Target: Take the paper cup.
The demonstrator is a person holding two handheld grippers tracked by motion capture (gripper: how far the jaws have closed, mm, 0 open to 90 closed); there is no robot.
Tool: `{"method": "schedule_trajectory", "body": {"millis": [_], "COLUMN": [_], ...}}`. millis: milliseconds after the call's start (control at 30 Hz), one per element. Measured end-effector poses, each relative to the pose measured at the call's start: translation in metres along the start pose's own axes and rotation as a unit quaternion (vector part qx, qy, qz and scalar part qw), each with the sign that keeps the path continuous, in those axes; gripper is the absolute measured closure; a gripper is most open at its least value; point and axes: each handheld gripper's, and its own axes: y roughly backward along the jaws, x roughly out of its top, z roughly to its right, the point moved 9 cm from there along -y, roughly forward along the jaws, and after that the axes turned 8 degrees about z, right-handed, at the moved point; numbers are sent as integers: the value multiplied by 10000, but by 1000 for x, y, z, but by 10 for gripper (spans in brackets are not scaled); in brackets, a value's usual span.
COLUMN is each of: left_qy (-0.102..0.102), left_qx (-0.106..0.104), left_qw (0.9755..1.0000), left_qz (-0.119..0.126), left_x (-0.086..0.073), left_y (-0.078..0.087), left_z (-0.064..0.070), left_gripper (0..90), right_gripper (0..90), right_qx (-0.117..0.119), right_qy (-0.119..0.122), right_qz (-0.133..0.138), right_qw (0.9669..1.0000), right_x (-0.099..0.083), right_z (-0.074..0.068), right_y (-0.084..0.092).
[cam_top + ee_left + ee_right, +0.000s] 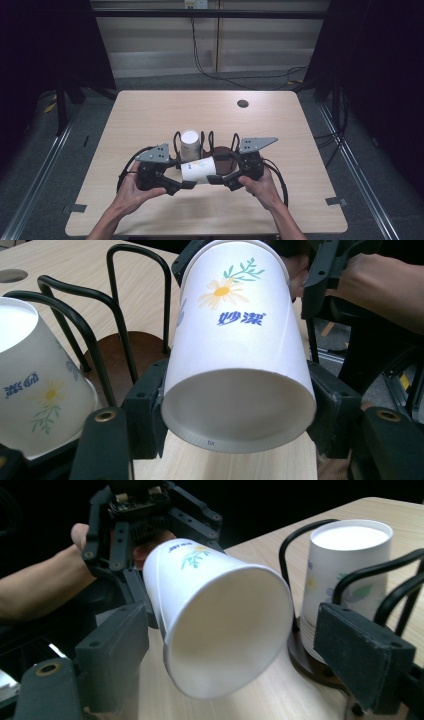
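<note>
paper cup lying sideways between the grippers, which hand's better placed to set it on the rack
Left, probably. The left gripper has its jaws clamped on the sideways cup near its base. The right gripper has jaws spread wide at the cup's open mouth, gripping nothing. The rack with the upside-down cup is just behind.

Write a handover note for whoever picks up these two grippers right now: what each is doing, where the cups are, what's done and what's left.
Left gripper: shut on the base end of the white daisy-print paper cup, held on its side above the wooden table.
Right gripper: open, jaws flanking that cup's mouth end, not clamped.
Second white paper cup: upside down in the black wire rack on its round brown base, just behind the held cup.
Done: one cup racked.
Left, probably: pass or turn the held cup and seat it in the rack.
</note>
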Motion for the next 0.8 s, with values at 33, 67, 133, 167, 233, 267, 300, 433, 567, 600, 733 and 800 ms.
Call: {"method": "schedule_trajectory", "body": {"millis": [33, 67, 133, 167, 233, 267, 300, 433, 567, 600, 733, 800], "left_qy": [-1, -9, -10, -3, 1, 1, -19, -15, -10, 8, 48, 70], "left_qx": [-20, -34, -106, -127, -175, -175, -154, -197, -245, -254, -293, -320], "left_qw": [10000, 10000, 9998, 9998, 9997, 9997, 9998, 9997, 9995, 9995, 9994, 9993], "left_qz": [25, 56, 142, 148, 174, 174, 159, 166, 177, 171, 176, 188], "left_x": [1, 1, 4, 4, 5, 5, 5, 5, 4, 4, 3, 4], "left_y": [0, 0, 0, 0, 0, 0, 0, -2, -2, -3, -4, -3], "left_z": [1, 1, 3, 4, 6, 6, 6, 7, 7, 7, 8, 8], "left_gripper": [366, 366, 365, 365, 365, 365, 365, 365, 363, 363, 363, 363], "right_gripper": [140, 140, 139, 139, 139, 139, 140, 151, 174, 180, 205, 215], "right_qx": [26, 31, 128, 174, 204, 204, 254, 336, 425, 446, 435, 473], "right_qy": [-15, -10, -18, -33, -15, -15, -24, -33, -53, -53, -45, -42], "right_qz": [29, 46, 115, 142, 170, 170, 171, 96, 85, 76, 54, 41], "right_qw": [10000, 10000, 9999, 9997, 9996, 9996, 9995, 9994, 9990, 9990, 9990, 9989], "right_x": [1, 1, 3, 3, 4, 4, 5, 2, 2, 2, 0, 1], "right_z": [-1, -1, -3, -4, -5, -5, -6, -9, -10, -10, -9, -10], "right_y": [0, -1, -1, -1, -1, -1, -3, -7, -9, -9, -8, -7]}}
